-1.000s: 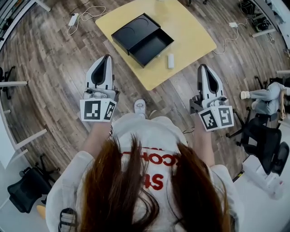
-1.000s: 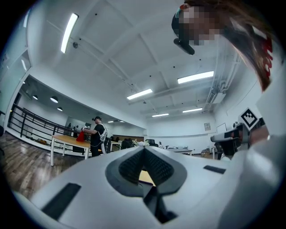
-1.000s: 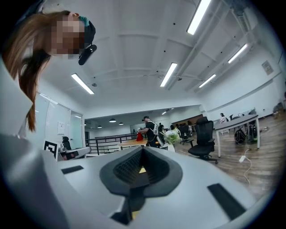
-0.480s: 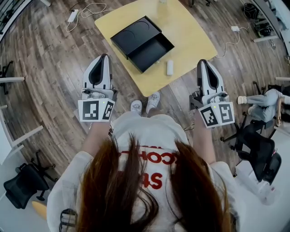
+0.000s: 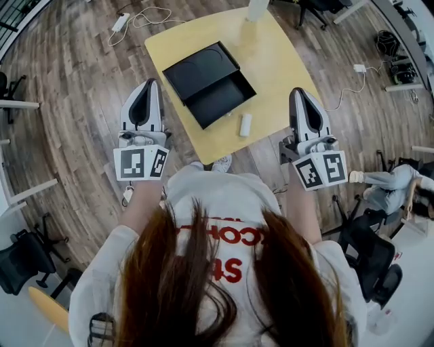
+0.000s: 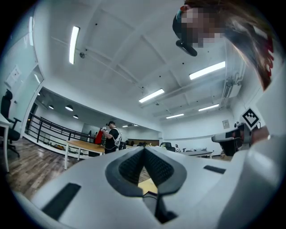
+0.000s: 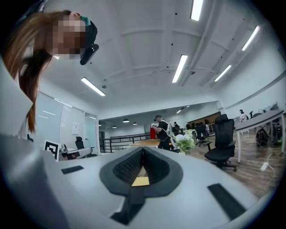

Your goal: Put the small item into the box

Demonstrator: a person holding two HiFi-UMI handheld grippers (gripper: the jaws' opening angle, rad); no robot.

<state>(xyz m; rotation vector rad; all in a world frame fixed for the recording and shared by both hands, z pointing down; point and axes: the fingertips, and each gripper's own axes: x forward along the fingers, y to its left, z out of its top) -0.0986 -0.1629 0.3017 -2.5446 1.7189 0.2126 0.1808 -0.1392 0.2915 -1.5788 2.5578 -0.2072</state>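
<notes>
On the yellow table (image 5: 285, 54) a black box (image 5: 210, 83) lies open, its lid flat at the far left and its empty tray nearer. The small item (image 5: 245, 125), a white oblong piece, rests on the table just right of the tray, close to the near edge. My left gripper (image 5: 150, 84) hangs over the floor, left of the table, shut and empty. My right gripper (image 5: 298, 92) is held at the table's right edge, shut with nothing in it. In both gripper views the dark pads (image 6: 134, 166) (image 7: 134, 164) meet at the tips, pointing level across the room.
A white vase (image 5: 256, 8) stands at the table's far edge. Cables and a power strip (image 5: 122, 22) lie on the wooden floor beyond. Office chairs (image 5: 369, 254) and a seated person's legs (image 5: 383, 181) are at the right. A standing person (image 7: 161, 132) is far off.
The table and box have slid nearer and lower in the head view as the person stepped up to it. Both grippers keep their pose and stay shut.
</notes>
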